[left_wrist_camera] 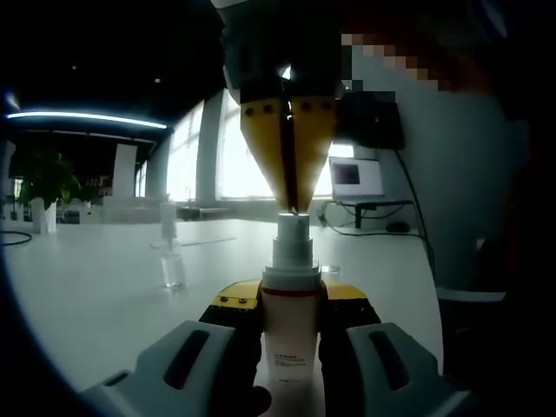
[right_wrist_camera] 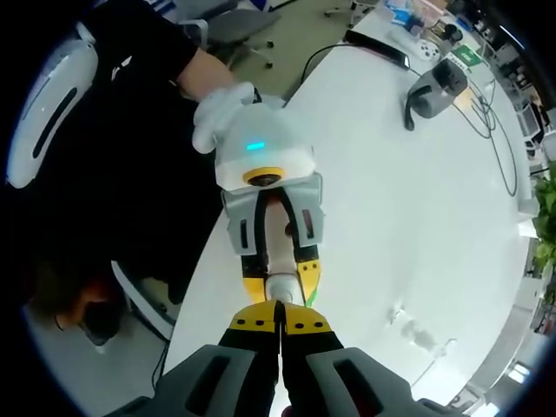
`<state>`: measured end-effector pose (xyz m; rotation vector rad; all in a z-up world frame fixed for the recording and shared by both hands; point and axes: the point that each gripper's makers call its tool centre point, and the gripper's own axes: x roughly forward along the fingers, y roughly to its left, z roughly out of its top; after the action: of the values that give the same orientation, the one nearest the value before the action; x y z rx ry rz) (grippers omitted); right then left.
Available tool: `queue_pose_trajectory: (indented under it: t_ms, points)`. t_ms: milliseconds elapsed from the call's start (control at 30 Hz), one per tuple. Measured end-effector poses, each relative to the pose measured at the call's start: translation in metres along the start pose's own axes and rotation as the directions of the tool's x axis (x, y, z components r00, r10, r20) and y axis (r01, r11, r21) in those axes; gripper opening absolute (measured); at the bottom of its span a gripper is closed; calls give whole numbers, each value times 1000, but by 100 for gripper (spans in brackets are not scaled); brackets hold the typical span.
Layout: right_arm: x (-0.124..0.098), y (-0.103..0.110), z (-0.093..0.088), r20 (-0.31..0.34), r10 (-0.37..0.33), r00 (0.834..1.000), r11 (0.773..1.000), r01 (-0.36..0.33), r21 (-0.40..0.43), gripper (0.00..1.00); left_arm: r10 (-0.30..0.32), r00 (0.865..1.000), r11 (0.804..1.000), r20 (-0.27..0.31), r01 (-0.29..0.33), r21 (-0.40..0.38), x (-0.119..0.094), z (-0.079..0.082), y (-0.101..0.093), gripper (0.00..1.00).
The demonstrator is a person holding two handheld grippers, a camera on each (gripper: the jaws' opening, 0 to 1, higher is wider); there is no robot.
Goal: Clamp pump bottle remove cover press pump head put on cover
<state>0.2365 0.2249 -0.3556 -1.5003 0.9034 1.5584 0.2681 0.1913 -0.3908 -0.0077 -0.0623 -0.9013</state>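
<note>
Two grippers work on one pump bottle (left_wrist_camera: 290,334), which stands upright at the near edge of the white table (left_wrist_camera: 104,287) and is clamped at its body between the jaws of the left gripper (left_wrist_camera: 287,365); the jaws are parted only as far as the bottle's width and bear on both its sides. That grip appears meant to steady the bottle against a push from above. The pump head (left_wrist_camera: 293,228) is bare, with no cover on it. The right gripper (left_wrist_camera: 288,169) comes down from above with its yellow jaws pressed together, holding nothing, their joined tip touching or just above the top of the pump head; contact cannot be confirmed. In the right gripper view the same arrangement is seen from above: the right gripper (right_wrist_camera: 280,334) points down at the bottle top (right_wrist_camera: 280,285), which sits between the yellow fingertips (right_wrist_camera: 311,276) of the left gripper (right_wrist_camera: 269,228), itself held by a gloved hand (right_wrist_camera: 221,109). Judged from this, the pressing step is in hand and refitting the cover is yet to come. A small clear object (left_wrist_camera: 173,269), possibly the removed cover, stands apart on the table to the left; its identity is uncertain. Farther off, a laptop (left_wrist_camera: 354,178) and cables (left_wrist_camera: 382,230) lie well clear.
</note>
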Motion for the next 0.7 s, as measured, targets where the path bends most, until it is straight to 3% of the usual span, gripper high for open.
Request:
queue_pose_trajectory:
  t_ms: [700]
  points:
    - [8,0,1,-42,7,999,1000,-8,-26,0,0,1000,1000,0,0,0,0,0,0,15]
